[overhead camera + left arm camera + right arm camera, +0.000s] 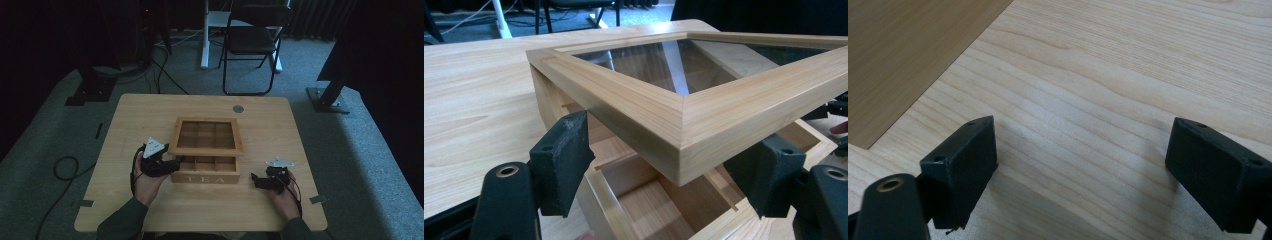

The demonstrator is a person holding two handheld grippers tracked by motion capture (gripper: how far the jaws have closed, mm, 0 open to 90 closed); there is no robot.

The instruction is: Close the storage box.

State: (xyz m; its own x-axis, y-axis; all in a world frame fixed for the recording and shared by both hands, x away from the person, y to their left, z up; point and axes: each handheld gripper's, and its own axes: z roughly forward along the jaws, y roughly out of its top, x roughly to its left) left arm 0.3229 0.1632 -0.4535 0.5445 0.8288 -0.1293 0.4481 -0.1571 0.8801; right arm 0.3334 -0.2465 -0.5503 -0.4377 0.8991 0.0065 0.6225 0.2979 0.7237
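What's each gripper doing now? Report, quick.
Left gripper: open, jaws either side of the tea box lid corner.
Right gripper: open, holding nothing.

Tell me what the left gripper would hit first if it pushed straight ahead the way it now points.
Probably the near corner of the raised glass-paned wooden lid of the wooden tea box. That corner sits between the open fingers of the left gripper, though depth is unclear.

Two forearms in dark sleeves are seen entering from the near edge. The left gripper (172, 165) is held with its jaws spread wide. The right gripper (256, 180) is held low, jaws likewise spread apart, pointing leftward.
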